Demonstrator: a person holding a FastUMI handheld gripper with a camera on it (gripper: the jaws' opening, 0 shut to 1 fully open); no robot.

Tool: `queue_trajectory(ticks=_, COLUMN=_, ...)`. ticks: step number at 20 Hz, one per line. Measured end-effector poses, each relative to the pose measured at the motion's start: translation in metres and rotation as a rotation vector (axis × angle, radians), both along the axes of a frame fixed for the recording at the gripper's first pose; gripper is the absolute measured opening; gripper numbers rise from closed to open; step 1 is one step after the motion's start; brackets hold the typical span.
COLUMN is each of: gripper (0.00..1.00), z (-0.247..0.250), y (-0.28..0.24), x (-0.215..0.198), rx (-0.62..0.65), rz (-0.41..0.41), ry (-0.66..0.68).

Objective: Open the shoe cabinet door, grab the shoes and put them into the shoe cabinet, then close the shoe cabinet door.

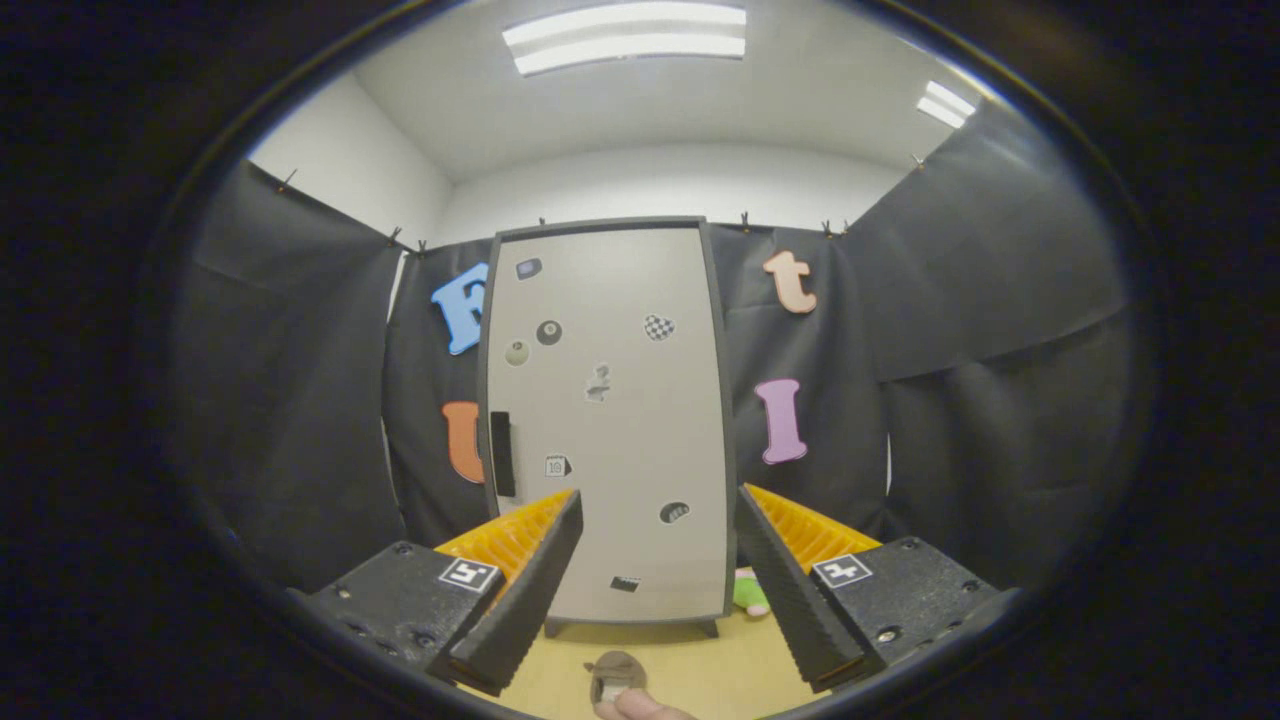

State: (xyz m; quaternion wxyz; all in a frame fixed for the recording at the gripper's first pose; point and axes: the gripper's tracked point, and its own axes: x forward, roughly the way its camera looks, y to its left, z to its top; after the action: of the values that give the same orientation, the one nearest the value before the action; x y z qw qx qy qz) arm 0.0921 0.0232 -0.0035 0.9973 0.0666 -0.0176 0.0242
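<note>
Two black ridged fingers of the gripper (655, 590) rise from the bottom of the frame, spread wide apart and holding nothing. Low between them, on the tan floor (700, 665), lies a small brownish object (615, 675), possibly a shoe, touching a fingertip-like shape at the bottom edge. Beyond, at centre frame, stands the grey shoe cabinet (610, 420), door shut, dark handle (502, 453) on its left side. Something green (748, 592) peeks from behind its lower right corner.
</note>
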Motion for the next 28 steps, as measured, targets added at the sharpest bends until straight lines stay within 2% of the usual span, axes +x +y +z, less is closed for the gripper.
queue_trajectory(ticks=5, gripper=0.99, z=-0.002, y=0.043, x=0.077, rx=-0.034, rz=0.088, ry=-0.007)
queue_trajectory(ticks=8, gripper=0.99, z=-0.014, y=0.087, x=0.115, rx=-0.013, rz=0.192, ry=0.042)
queue_trajectory(ticks=10, gripper=0.99, z=-0.019, y=0.115, x=0.139, rx=0.018, rz=0.234, ry=0.067)
queue_trajectory(ticks=14, gripper=0.99, z=-0.034, y=0.158, x=0.18, rx=0.046, rz=0.244, ry=0.126)
queue_trajectory(ticks=16, gripper=0.95, z=-0.031, y=0.186, x=0.188, rx=0.062, rz=0.283, ry=0.114)
queue_trajectory(ticks=19, gripper=0.92, z=-0.029, y=0.216, x=0.195, rx=-0.038, rz=0.305, ry=0.09)
queue_trajectory(ticks=23, gripper=0.9, z=-0.045, y=0.232, x=0.216, rx=-0.139, rz=0.233, ry=0.14)
queue_trajectory(ticks=26, gripper=0.74, z=-0.039, y=0.225, x=0.234, rx=-0.146, rz=0.147, ry=0.131)
queue_trajectory(ticks=27, gripper=0.6, z=-0.038, y=0.221, x=0.237, rx=-0.133, rz=0.119, ry=0.141)
queue_trajectory(ticks=28, gripper=0.52, z=-0.035, y=0.221, x=0.237, rx=-0.118, rz=0.119, ry=0.153)
